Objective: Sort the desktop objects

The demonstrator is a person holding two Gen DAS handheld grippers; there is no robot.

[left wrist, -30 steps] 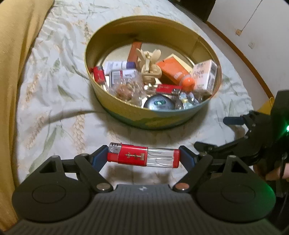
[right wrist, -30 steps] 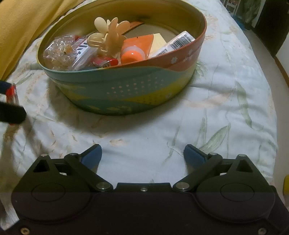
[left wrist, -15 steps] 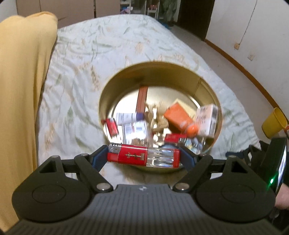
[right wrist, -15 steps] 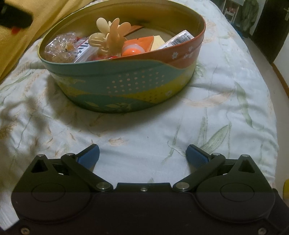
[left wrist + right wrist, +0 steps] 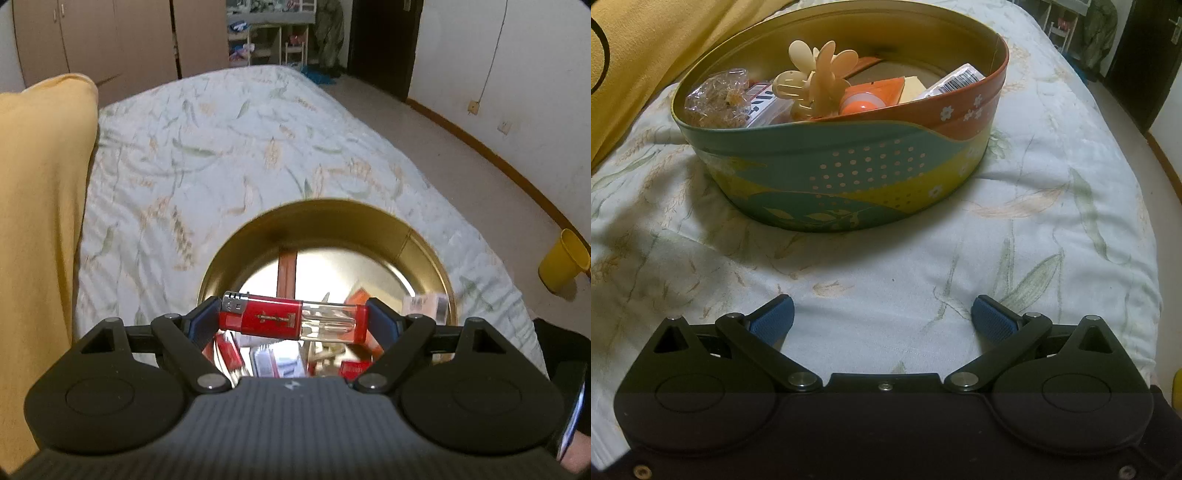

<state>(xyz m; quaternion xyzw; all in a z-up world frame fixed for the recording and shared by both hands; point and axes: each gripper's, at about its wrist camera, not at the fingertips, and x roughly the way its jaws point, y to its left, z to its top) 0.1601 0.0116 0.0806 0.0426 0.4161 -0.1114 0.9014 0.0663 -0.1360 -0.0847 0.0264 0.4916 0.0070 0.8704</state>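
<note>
A: What does the left wrist view show?

B: The left tongs are clenched on a red and clear lighter, held crosswise by its two ends between the blue pads. The lighter hangs above the near part of a round tin with a gold inside. Blurred small items lie in the tin under the lighter. The tin sits on a bed with a pale leaf-print cover. A yellow blanket is on the left, and a yellow cup stands on the floor at far right.

A: And the right wrist view?

B: The right tongs are released, spread wide with nothing between them, low over the bed. The tin is farther off. In it are a cream hair claw, an orange tube and a clear snack packet.
</note>
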